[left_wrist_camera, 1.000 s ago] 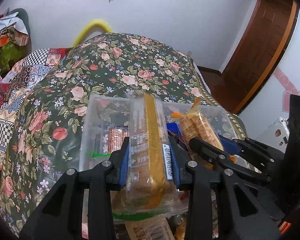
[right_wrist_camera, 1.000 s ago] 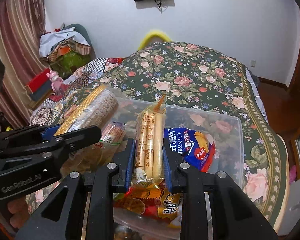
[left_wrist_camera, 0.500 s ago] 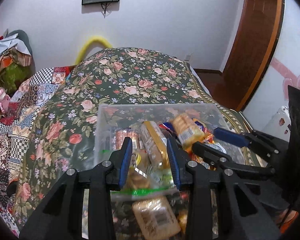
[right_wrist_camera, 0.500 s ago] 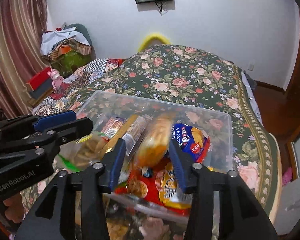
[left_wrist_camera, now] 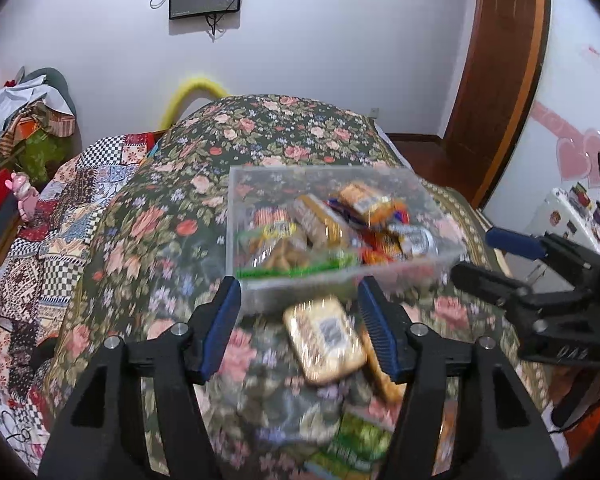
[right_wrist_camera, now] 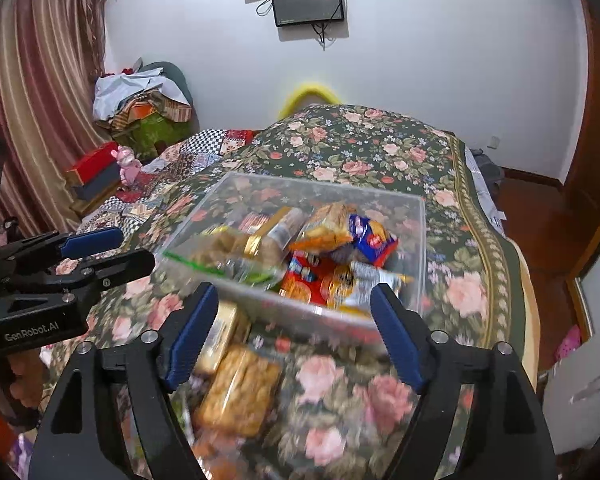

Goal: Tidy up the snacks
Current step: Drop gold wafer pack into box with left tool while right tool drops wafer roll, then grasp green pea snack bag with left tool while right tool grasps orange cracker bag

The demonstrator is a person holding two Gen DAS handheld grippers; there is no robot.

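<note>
Both grippers hang spread and empty above the floral bedspread [left_wrist_camera: 148, 240], near side of the clear bin [left_wrist_camera: 236, 216]. Left gripper [left_wrist_camera: 300, 320] has its blue pads wide apart, with a biscuit pack [left_wrist_camera: 324, 340] lying loose on the cover between them. Right gripper [right_wrist_camera: 296, 332] is equally wide, and another biscuit pack [right_wrist_camera: 240, 388] lies on the cover by its left finger. Inside the bin sits a jumble of snacks [right_wrist_camera: 320, 256]: orange, blue and red bags, all blurred.
</note>
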